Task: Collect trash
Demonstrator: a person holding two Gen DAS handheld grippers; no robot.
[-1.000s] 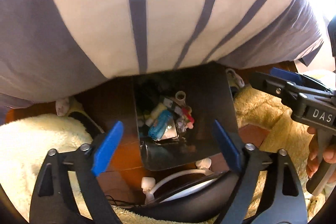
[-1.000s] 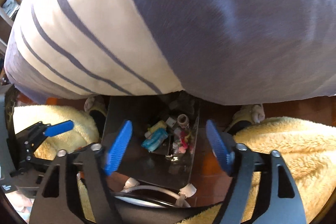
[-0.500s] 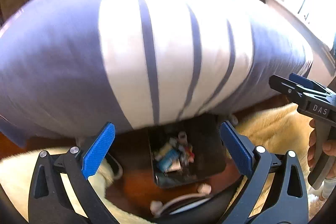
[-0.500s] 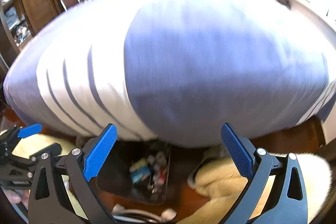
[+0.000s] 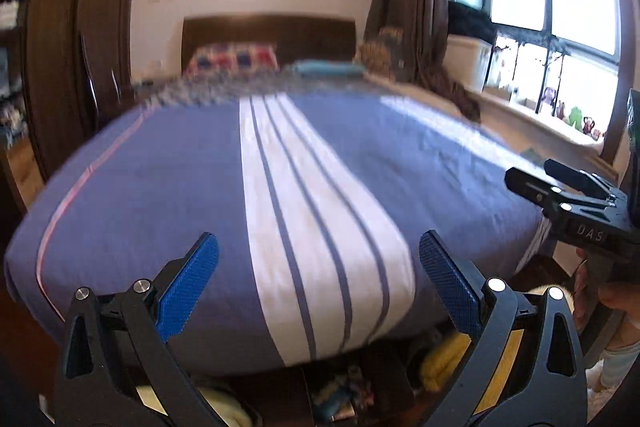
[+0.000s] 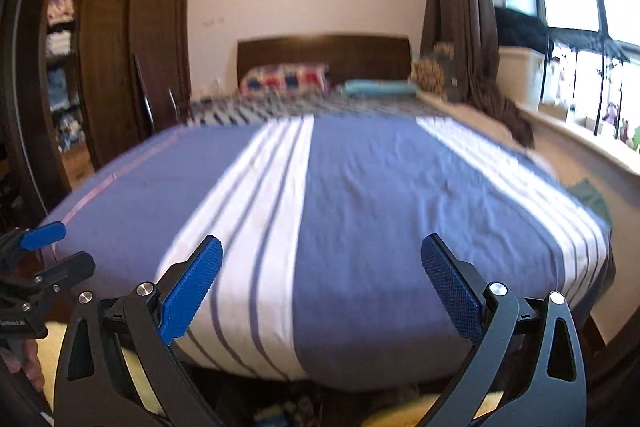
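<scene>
My left gripper [image 5: 318, 287] is open and empty, raised before the foot of a bed. My right gripper [image 6: 322, 287] is open and empty too; it also shows at the right of the left wrist view [image 5: 560, 195]. The left gripper shows at the left edge of the right wrist view [image 6: 36, 255]. A dark bin with mixed trash [image 5: 340, 399] sits on the floor below the bed's foot, mostly cut off at the bottom edge; it also shows in the right wrist view [image 6: 280, 415]. No loose trash shows on the bed.
The bed [image 5: 180, 187] has a blue and white striped cover, with pillows [image 6: 284, 79] at a dark headboard. A wooden wardrobe [image 6: 120, 67] stands left. A window sill with small items [image 5: 560, 115] runs along the right. A yellow fluffy rug [image 5: 440, 359] lies below.
Both grippers tilted up from looking down into the trash bin on the floor to looking across the bed. The bin slid to the bottom edge of both views.
</scene>
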